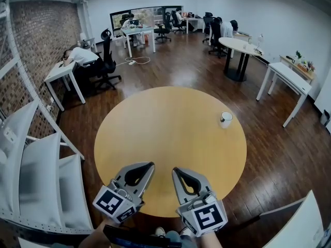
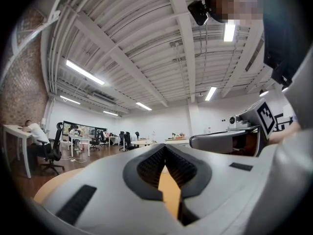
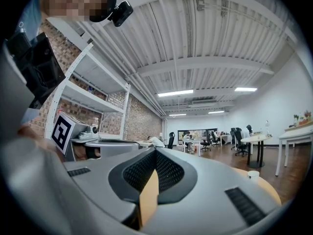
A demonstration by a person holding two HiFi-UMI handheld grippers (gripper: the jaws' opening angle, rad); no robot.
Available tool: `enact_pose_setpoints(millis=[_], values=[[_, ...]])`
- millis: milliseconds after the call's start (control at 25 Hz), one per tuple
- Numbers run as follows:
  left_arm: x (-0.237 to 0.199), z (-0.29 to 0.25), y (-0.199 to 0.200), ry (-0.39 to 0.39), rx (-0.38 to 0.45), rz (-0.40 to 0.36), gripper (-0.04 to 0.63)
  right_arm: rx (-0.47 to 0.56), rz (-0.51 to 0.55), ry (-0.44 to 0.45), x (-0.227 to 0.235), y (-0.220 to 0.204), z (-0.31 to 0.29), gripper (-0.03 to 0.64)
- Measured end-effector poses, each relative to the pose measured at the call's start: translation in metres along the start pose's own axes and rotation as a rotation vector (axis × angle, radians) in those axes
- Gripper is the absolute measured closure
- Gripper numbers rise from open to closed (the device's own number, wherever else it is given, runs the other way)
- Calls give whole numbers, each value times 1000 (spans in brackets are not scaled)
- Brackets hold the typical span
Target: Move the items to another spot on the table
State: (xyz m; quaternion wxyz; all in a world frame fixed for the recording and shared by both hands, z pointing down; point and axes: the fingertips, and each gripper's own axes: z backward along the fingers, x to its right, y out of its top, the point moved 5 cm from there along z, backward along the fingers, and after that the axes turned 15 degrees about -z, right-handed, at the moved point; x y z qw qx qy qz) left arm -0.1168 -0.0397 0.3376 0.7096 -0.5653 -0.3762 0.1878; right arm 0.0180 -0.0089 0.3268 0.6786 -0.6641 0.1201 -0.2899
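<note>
A small white cup (image 1: 225, 119) stands alone near the far right edge of the round yellow table (image 1: 170, 133). It also shows small at the right in the right gripper view, as the cup (image 3: 253, 174). My left gripper (image 1: 150, 165) and right gripper (image 1: 176, 170) hover side by side over the table's near edge, both pointing toward the table's middle. Each one is shut with nothing between its jaws, as seen along the left gripper (image 2: 165, 148) and along the right gripper (image 3: 155, 152). The cup lies well ahead and to the right of both.
White shelving (image 1: 31, 164) stands close on the left of the table. A white panel (image 1: 305, 221) sits at the lower right. Farther off on the wooden floor are white desks, a round white table (image 1: 240, 46), office chairs and seated people.
</note>
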Motion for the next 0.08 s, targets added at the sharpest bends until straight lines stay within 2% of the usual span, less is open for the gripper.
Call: enact_pose_setpoints(millis=[80], values=[[1, 1, 0, -4, -1, 2, 584, -1, 2, -3, -1, 0, 1, 624]])
